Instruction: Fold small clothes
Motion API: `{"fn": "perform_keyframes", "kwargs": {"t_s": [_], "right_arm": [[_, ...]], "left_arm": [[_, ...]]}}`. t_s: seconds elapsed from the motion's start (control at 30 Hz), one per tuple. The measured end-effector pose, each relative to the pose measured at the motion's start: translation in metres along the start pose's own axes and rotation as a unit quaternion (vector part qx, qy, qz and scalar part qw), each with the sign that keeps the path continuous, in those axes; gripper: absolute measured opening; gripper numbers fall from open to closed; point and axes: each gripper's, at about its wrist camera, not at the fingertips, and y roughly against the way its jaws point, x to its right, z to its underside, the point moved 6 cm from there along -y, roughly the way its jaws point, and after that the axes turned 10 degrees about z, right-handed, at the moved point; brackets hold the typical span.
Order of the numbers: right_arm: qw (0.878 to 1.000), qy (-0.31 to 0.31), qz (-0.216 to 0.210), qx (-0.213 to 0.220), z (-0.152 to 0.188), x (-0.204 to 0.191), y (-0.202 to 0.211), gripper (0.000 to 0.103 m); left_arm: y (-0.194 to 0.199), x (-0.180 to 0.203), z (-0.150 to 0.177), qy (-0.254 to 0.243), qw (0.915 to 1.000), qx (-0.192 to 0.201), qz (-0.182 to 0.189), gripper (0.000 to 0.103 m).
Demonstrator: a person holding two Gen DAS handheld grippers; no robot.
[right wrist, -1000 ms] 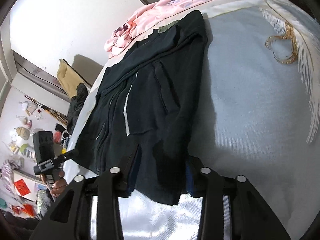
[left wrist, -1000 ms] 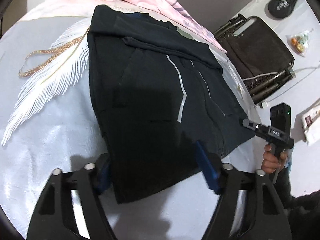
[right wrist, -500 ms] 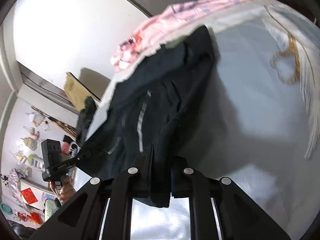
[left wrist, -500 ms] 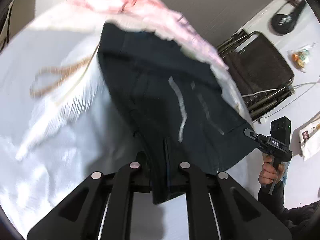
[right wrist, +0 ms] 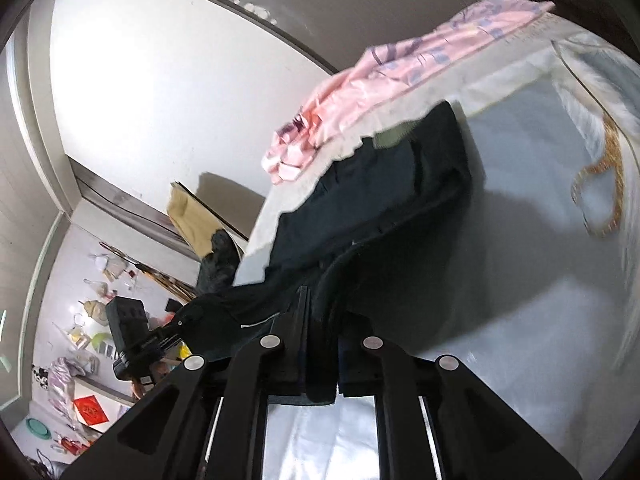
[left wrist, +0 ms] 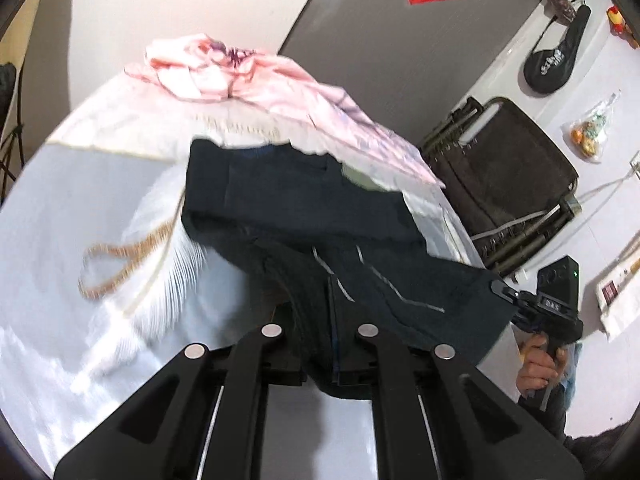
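Currently: my left gripper (left wrist: 334,354) and right gripper (right wrist: 320,364) each pinch a hem corner of the dark garment (left wrist: 304,216), lifted off the bedsheet (left wrist: 60,216).

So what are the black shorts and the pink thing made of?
The black shorts look like soft matte cloth, maybe cotton or a sports knit: they sag and fold limply where both grippers pinch them. Their thin silver stripes catch light, so probably reflective tape. The pink thing looks like thin, slightly shiny printed fabric, crumpled in smooth folds; satin or polyester, I can't tell which.
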Motion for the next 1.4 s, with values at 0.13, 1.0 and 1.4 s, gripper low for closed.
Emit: {"fn": "perform_keyframes", "kwargs": {"t_s": [0.13, 1.0, 1.4], "right_arm": [[1.0, 0.005, 0.003, 0.009, -0.03, -0.009, -0.009, 0.01], [0.987, -0.012, 0.161, 0.021, -0.163, 0.039, -0.124, 0.054], [0.966, 0.078, 0.246, 0.003, -0.136, 0.036, -0.172, 0.02]], "left_arm": [[-0.014, 0.001, -0.033, -0.013, 0.9998, -0.002, -0.012, 0.006], [-0.111, -0.106, -0.13, 0.06, 0.9845, -0.036, -0.161, 0.089], [-0.145, -0.137, -0.103, 0.063, 0.9769, -0.075, -0.189, 0.042]]}}
